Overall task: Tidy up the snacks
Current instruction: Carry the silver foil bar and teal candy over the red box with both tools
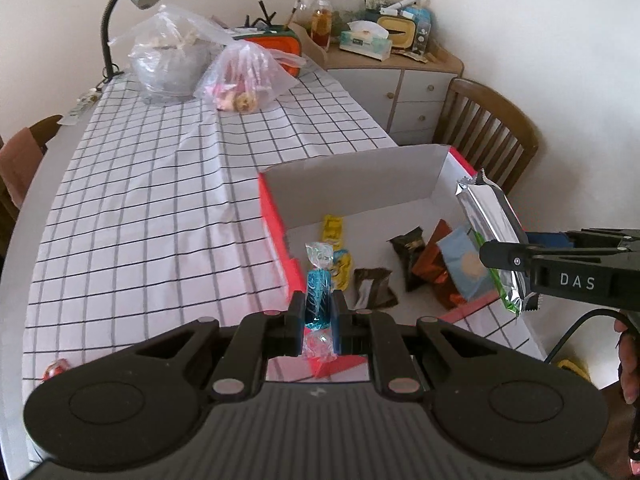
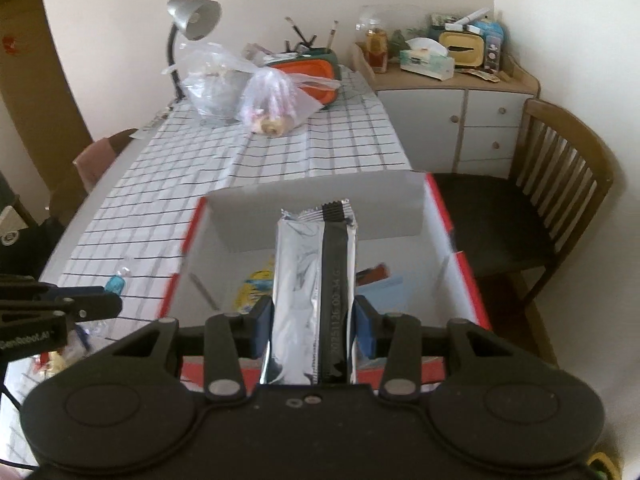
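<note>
"DAS" stands on the right gripper (image 1: 496, 258) in white letters.

My left gripper (image 1: 316, 312) points steeply down, its jaws closed tight on a blue-wrapped candy (image 1: 318, 298) that stands upright between the pads. My right gripper (image 2: 314, 322) is angled down much the same, jaws clamped on the sides of a silver foil bar (image 2: 312, 280) (its far end juts well past the fingertips). My right hand (image 1: 628, 356) shows at the edge of the left view.
</note>
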### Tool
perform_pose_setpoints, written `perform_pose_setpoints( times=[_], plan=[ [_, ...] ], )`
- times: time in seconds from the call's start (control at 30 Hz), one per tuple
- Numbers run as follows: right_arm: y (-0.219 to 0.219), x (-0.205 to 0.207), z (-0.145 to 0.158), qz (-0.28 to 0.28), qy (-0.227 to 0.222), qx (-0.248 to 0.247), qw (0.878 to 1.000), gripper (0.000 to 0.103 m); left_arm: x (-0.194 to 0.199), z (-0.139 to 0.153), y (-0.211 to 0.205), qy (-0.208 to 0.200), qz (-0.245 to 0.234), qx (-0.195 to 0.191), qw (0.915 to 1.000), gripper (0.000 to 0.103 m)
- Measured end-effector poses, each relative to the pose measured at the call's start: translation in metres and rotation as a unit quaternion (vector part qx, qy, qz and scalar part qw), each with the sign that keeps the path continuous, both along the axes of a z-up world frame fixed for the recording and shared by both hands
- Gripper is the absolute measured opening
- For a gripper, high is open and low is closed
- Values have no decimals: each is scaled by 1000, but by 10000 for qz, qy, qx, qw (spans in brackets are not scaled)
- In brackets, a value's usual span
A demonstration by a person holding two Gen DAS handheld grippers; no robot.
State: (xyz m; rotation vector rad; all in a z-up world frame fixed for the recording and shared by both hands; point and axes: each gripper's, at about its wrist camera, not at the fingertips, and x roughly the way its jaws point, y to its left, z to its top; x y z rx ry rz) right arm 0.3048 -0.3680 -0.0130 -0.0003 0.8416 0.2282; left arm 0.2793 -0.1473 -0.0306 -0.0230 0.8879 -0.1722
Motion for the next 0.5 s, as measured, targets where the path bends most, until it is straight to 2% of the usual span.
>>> perform_pose_setpoints(
  times=[0.23, 0.5],
  plan=[
    [-29, 36, -17, -132, 200, -139, 9996, 41, 35, -13, -28, 251, 28, -53, 9997, 12],
    [-35, 69, -37, 60, 487, -229, 9985, 41, 72, -34, -54, 458, 115, 218, 9986, 13]
  ],
)
